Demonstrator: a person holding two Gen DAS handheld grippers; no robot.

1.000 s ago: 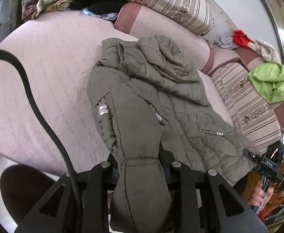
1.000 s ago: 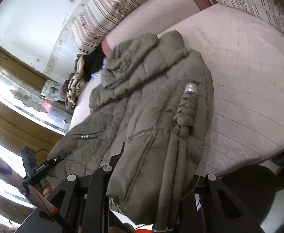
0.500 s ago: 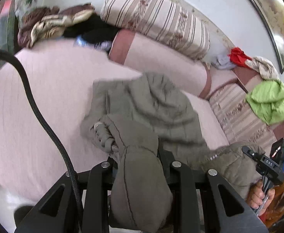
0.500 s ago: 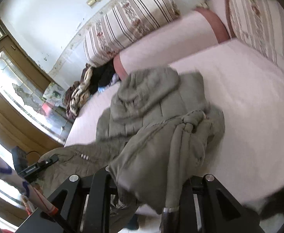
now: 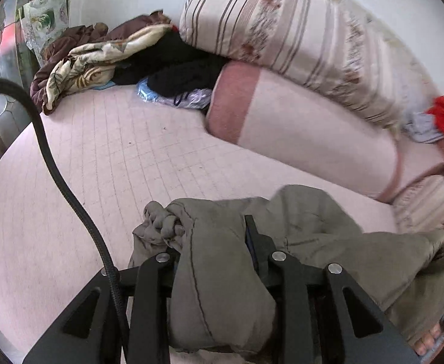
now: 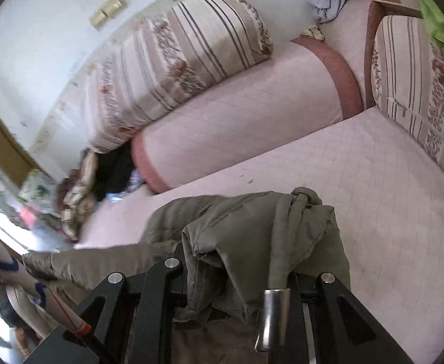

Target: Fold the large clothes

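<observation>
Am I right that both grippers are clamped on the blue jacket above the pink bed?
Not blue: the jacket is olive green, as both wrist views show. The left gripper and right gripper are clamped on it above the pink bed.

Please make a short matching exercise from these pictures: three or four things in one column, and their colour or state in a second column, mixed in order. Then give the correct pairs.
Things:
1. jacket
2. cable
3. bolster
4. striped cushion

Descriptions:
A. black, curving down the left of the left wrist view
B. pink with a darker rose end
C. olive, clamped in the left gripper and the right gripper
D. lying on top of the bolster

Pairs: 1-C, 2-A, 3-B, 4-D
</observation>
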